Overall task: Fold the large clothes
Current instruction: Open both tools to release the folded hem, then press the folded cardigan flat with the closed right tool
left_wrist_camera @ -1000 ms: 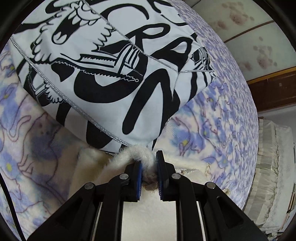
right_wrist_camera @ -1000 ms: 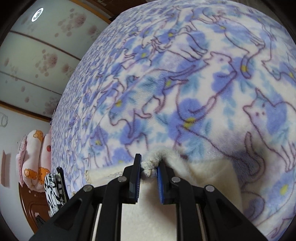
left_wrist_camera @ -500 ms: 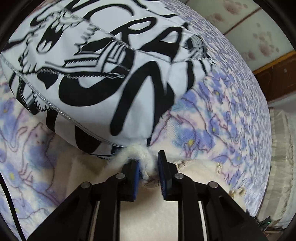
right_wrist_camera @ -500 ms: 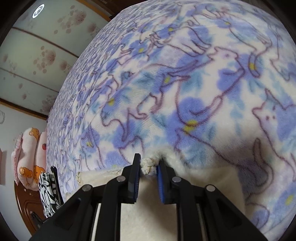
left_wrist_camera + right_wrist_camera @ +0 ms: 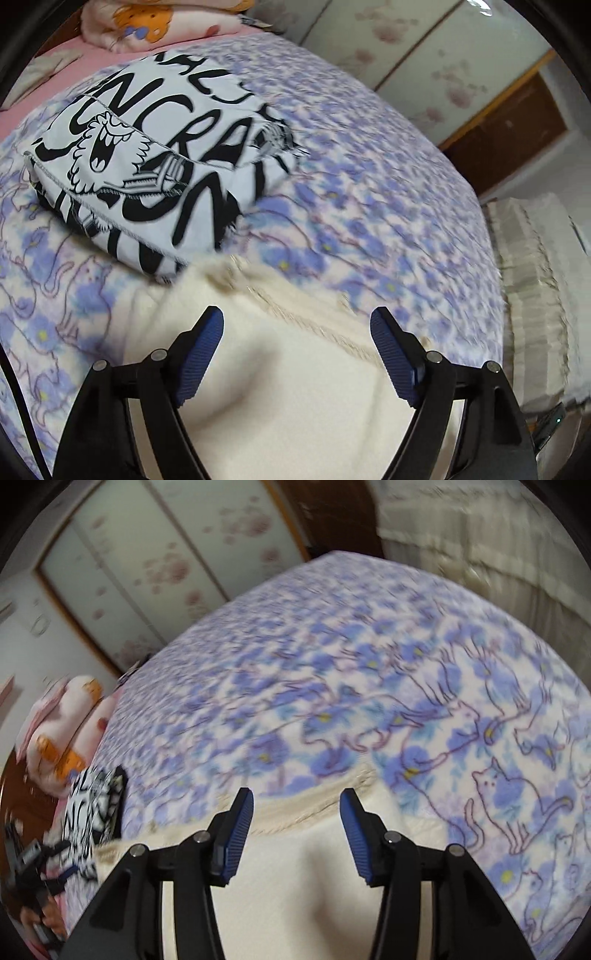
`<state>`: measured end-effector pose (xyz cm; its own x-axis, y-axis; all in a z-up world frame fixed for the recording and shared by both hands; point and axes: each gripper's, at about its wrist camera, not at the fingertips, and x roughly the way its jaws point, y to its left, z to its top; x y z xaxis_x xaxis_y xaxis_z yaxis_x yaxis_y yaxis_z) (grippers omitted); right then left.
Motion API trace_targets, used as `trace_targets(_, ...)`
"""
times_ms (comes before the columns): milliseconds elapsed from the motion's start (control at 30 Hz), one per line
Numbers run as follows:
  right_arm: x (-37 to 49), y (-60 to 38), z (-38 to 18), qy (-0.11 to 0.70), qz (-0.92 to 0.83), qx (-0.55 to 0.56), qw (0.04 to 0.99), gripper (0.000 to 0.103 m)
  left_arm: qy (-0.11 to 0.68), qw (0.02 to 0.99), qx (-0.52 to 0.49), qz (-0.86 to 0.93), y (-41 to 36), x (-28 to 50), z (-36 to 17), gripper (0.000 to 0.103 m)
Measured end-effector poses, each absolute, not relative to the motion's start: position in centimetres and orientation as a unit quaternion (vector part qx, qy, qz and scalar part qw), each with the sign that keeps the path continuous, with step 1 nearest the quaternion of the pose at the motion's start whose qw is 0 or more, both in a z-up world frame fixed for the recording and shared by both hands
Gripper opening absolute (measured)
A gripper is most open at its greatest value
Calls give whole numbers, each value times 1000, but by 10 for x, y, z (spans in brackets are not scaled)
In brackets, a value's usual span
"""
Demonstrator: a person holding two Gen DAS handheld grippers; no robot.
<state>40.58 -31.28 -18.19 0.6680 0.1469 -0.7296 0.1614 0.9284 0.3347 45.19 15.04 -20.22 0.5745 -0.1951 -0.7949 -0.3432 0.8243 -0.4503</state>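
Black lettering on white folded shirt (image 5: 147,158), partly legible: "CRA". Purple cat-and-flower blanket (image 5: 369,206) spread over bed, cream underside turned up at near edge, below both tongs. Floral sliding panels (image 5: 147,561) behind. Left gripper (image 5: 297,328) spread wide, holding nothing. Right gripper (image 5: 296,808) likewise wide, empty.

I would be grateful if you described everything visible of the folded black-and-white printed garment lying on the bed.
The folded black-and-white printed garment is a flat, roughly rectangular bundle of smooth white cloth covered in bold black lettering and a cartoon face, with grey stitched seams along its edges. It lies on the purple cat-and-flower fleece blanket; its near corner meets the turned-over cream underside of the blanket. Neither gripper touches it. The right wrist view shows it edge-on, at the far left.
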Motion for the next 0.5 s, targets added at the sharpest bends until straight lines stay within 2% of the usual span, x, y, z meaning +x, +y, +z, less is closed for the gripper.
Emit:
trace_targets(233, 333, -258, -173, 350, 18, 155, 924, 49, 451, 848, -276, -15, 104, 384, -200, 81)
trace_targets(433, 289, -232, -198, 388, 39, 228, 892, 48, 470, 843, -257, -45, 73, 338, -216, 80)
trace_targets(467, 282, -226, -204, 398, 47, 236, 885, 47, 478, 839, -256, -49, 67, 334, -219, 79)
trace_targets(500, 276, -222, -208, 405, 54, 239, 881, 41, 489, 831, -259, -56, 61, 329, -225, 77)
